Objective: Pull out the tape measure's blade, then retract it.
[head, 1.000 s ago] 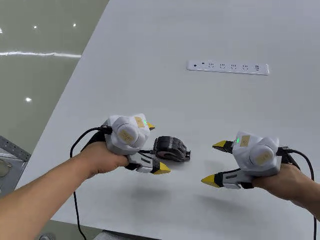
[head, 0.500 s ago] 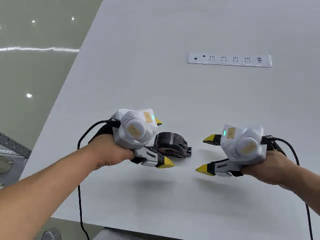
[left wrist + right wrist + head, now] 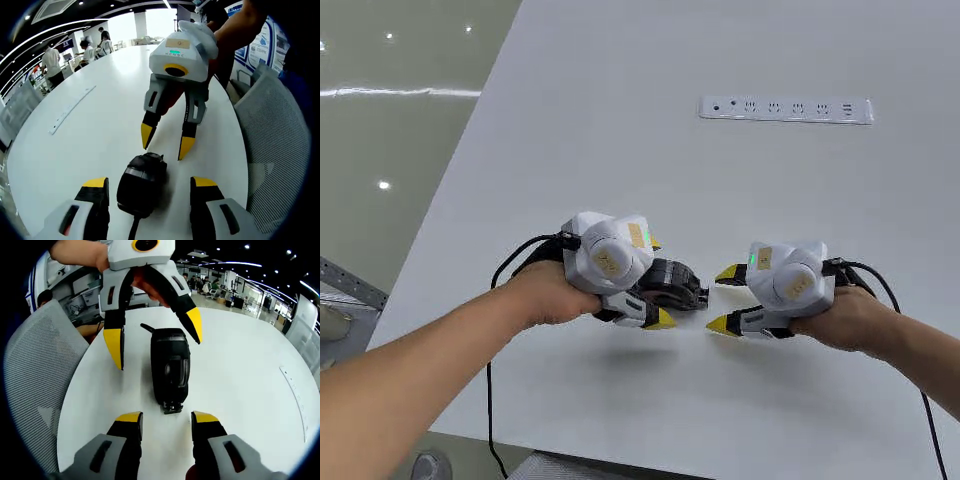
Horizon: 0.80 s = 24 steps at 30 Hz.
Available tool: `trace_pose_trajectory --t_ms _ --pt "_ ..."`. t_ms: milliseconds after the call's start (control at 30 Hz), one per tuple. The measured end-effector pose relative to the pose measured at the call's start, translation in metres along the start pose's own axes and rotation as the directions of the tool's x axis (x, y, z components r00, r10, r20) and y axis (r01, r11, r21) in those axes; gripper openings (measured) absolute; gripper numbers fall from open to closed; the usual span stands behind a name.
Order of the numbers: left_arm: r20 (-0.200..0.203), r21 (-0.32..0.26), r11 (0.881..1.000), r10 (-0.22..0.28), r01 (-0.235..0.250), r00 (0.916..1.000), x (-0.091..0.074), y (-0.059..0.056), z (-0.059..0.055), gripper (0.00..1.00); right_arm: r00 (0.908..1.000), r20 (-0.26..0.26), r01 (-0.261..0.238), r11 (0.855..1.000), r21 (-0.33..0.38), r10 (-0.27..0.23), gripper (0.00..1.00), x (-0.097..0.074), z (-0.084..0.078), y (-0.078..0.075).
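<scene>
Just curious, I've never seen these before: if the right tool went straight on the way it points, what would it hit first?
Most likely the black tape measure, lying on the table right ahead of the open right tool, its blade-tip end nearest.

Tape measure [image 3: 672, 281]: black all over, darker glossy panel on its side. Left gripper [image 3: 656, 284] and right gripper [image 3: 722, 299]: white bodies, black jaws with yellow tips, tan sticker and green light on each. Counter [image 3: 620, 120]: plain white. Power strip [image 3: 785, 109]: white. Cable [image 3: 515, 258]: black. Chair [image 3: 35, 365]: light grey mesh. Floor [image 3: 390, 130]: pale grey-green, glossy.
</scene>
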<state>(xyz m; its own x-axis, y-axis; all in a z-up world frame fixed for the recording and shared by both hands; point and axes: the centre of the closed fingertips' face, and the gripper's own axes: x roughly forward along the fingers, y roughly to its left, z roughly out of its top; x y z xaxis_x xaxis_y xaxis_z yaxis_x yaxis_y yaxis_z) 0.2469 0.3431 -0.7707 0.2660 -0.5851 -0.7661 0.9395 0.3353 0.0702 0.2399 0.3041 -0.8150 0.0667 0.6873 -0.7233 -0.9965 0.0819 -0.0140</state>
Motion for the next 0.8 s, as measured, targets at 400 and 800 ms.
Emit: trace_pose_trajectory --t_ms 400,800 --pt "-0.019 0.063 0.998 0.005 -0.004 0.9998 0.007 0.005 0.002 0.51 0.9999 -0.004 -0.015 1.0 -0.023 0.015 0.27 0.009 0.0 -0.003" --pt "-0.031 0.099 0.995 0.004 -0.001 0.9995 0.006 0.009 0.0 0.38 0.9996 -0.004 -0.029 0.999 -0.036 0.029 0.2 0.015 0.002 -0.004"
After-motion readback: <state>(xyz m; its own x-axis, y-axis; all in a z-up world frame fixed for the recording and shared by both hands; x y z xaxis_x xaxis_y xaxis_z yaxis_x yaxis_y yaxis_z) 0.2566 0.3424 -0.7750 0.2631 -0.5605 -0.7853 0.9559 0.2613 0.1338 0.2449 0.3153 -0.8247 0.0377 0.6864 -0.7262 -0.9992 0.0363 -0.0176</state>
